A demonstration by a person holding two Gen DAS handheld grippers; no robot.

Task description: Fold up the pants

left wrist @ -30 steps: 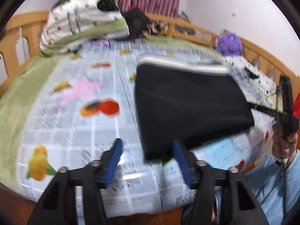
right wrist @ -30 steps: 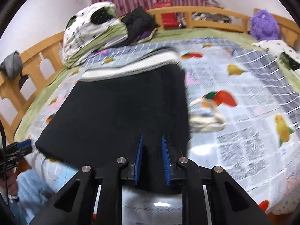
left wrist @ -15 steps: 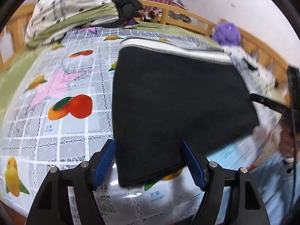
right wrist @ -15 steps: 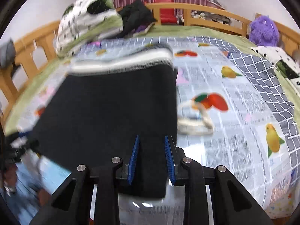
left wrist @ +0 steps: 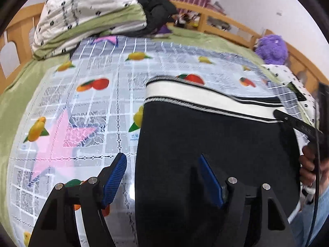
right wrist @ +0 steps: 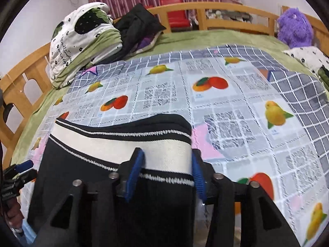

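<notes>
Black pants [left wrist: 216, 144], white waistband, lie folded flat on fruit-print cover [left wrist: 98, 107] of bed
Left claw [left wrist: 162, 177]: jaws wide apart, straddling pants' left edge, nothing gripped
Right claw [right wrist: 166, 170]: jaws just opening, waistband corner between pads, not pinched

Partly legible print "芒果 / man…" on the fruit-patterned sheet [left wrist: 131, 138], just left of the folded pants [left wrist: 216, 144]; remaining print unreadable.

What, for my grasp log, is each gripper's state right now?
Left gripper: open, just opened wider, astride the pants edge.
Right gripper: open, just opening, waistband between jaws, not gripped.
</notes>
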